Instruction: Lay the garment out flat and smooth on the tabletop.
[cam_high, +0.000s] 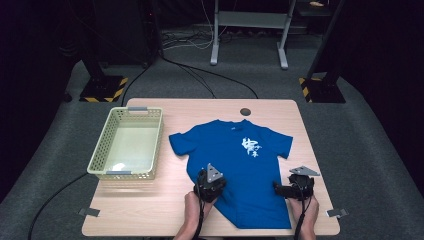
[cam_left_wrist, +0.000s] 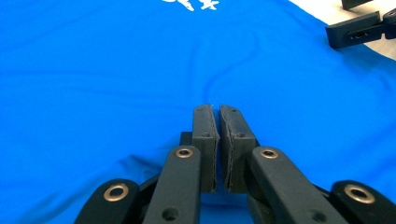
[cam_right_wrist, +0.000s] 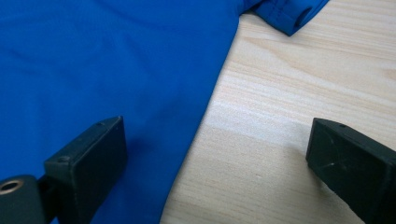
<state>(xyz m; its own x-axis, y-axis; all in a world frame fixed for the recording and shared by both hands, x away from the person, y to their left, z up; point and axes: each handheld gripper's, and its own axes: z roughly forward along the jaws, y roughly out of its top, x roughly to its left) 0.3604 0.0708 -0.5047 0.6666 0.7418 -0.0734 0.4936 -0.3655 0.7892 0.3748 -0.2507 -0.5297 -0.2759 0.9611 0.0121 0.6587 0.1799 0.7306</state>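
A blue T-shirt (cam_high: 240, 165) with a white print (cam_high: 251, 147) lies face up on the wooden table (cam_high: 150, 205). My left gripper (cam_high: 216, 184) sits at the shirt's left side edge. In the left gripper view its jaws (cam_left_wrist: 218, 114) are pressed together and the blue cloth (cam_left_wrist: 140, 70) puckers toward them, so it looks shut on the fabric. My right gripper (cam_high: 276, 188) is open at the shirt's right edge. In the right gripper view (cam_right_wrist: 217, 128) one jaw is over the shirt (cam_right_wrist: 93, 60) and the other over bare wood.
A pale plastic basket (cam_high: 100, 155) stands empty at the table's left. A round cable hole (cam_high: 245, 111) is near the far edge. A sleeve hem (cam_right_wrist: 289, 14) lies ahead of the right gripper. The other gripper (cam_left_wrist: 357, 28) shows at the left gripper view's top right.
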